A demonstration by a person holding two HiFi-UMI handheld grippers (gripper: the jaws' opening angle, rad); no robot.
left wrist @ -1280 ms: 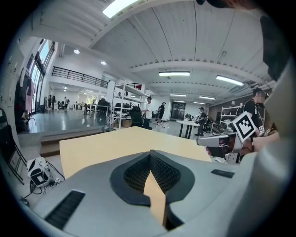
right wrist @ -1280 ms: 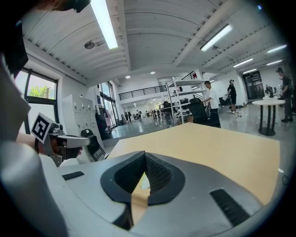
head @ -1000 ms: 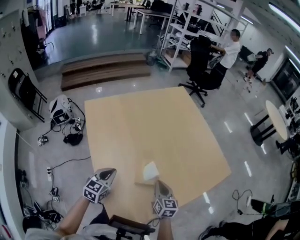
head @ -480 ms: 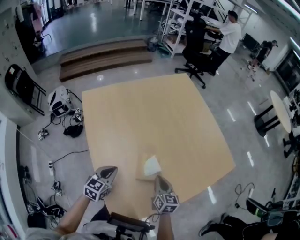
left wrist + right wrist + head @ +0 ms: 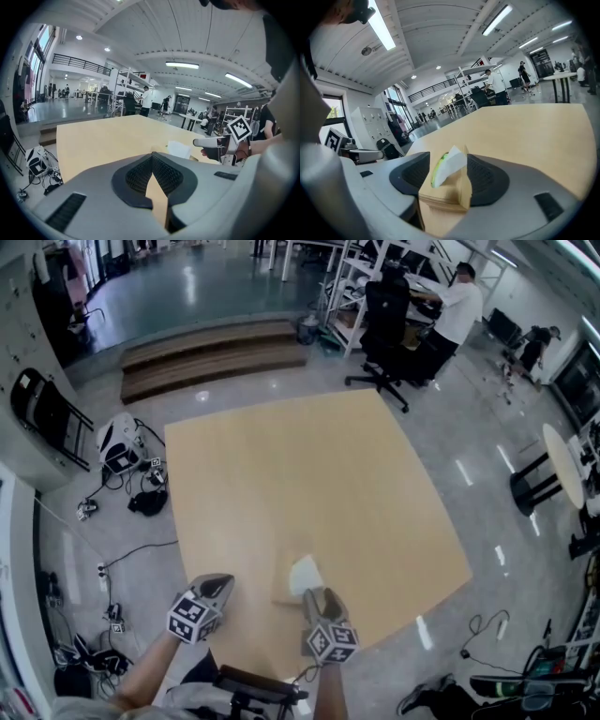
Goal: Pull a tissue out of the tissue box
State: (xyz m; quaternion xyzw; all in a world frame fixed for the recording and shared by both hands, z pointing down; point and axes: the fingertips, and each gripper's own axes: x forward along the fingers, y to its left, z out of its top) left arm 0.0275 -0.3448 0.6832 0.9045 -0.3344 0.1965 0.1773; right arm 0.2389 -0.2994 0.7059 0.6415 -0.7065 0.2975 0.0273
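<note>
A tan cardboard tissue box [image 5: 284, 587] lies near the front edge of the light wooden table [image 5: 309, 465], with a white tissue [image 5: 305, 572] sticking up from its slot. My right gripper [image 5: 314, 597] is right behind the box and its jaws are opening. In the right gripper view the tissue box [image 5: 445, 192] and the tissue [image 5: 450, 165] stand between the spread jaws of the right gripper [image 5: 449, 158], and the pads do not press on them. My left gripper [image 5: 221, 583] hovers to the left of the box, apart from it. In its own view the left gripper [image 5: 152, 155] has its tips together on nothing.
A black office chair [image 5: 392, 320] and a person [image 5: 457, 310] at shelves are beyond the table's far corner. Wooden steps [image 5: 216, 357] lie behind the table. Cables and a white bag [image 5: 120, 454] are on the floor at the left, and a round table [image 5: 561, 474] stands at the right.
My right gripper has edged forward to the box and its jaws have spread apart from shut. The left gripper has stayed in place.
</note>
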